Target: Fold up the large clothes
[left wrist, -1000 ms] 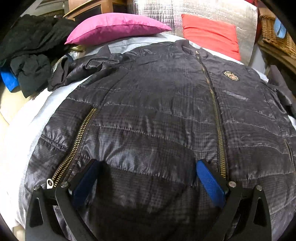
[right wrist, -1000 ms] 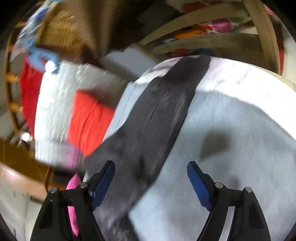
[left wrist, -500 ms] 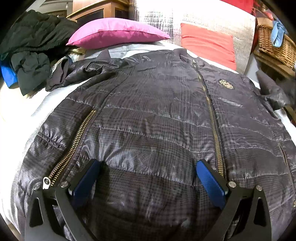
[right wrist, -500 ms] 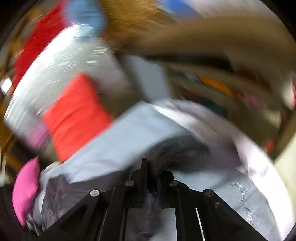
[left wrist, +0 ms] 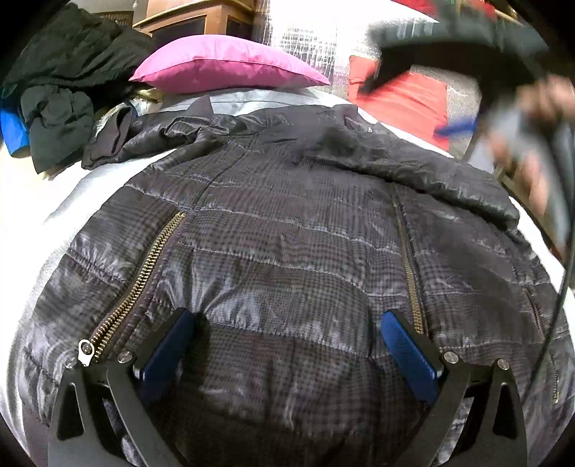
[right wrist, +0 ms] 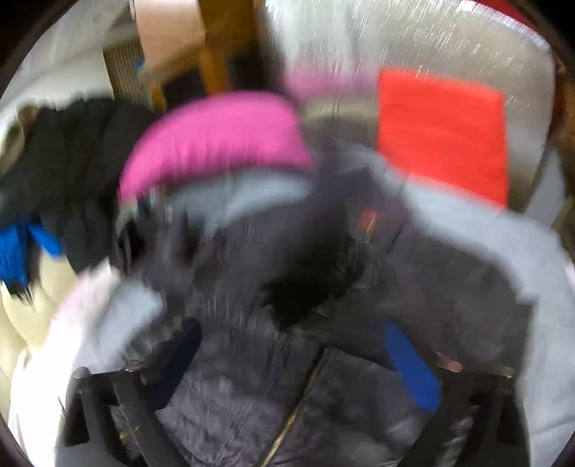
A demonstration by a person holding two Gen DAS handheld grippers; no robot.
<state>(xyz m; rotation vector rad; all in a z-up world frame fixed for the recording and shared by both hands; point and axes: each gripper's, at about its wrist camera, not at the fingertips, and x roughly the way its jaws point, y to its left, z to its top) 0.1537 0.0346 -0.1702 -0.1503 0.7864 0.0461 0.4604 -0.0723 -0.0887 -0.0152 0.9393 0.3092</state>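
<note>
A dark quilted puffer jacket (left wrist: 287,251) lies front up on a bed with a light sheet (left wrist: 72,201). Its right sleeve (left wrist: 431,172) is folded across the chest; the left sleeve (left wrist: 136,143) lies bunched at the far left. My left gripper (left wrist: 287,345) is open just above the jacket's lower front, next to the brass centre zip (left wrist: 406,258). My right gripper (right wrist: 291,355) is open over the jacket (right wrist: 323,305) near the collar; that view is blurred. It also shows, blurred, in the left wrist view (left wrist: 456,125) at the upper right.
A pink pillow (left wrist: 222,68) and a red cushion (left wrist: 406,100) lie at the head of the bed. A heap of dark clothes (left wrist: 61,89) with something blue sits at the far left. Wooden furniture (left wrist: 201,18) stands behind.
The right gripper was shut on the right sleeve half a second ago; the sleeve now lies folded over the chest and the gripper is open above the jacket. The left gripper barely moved.
</note>
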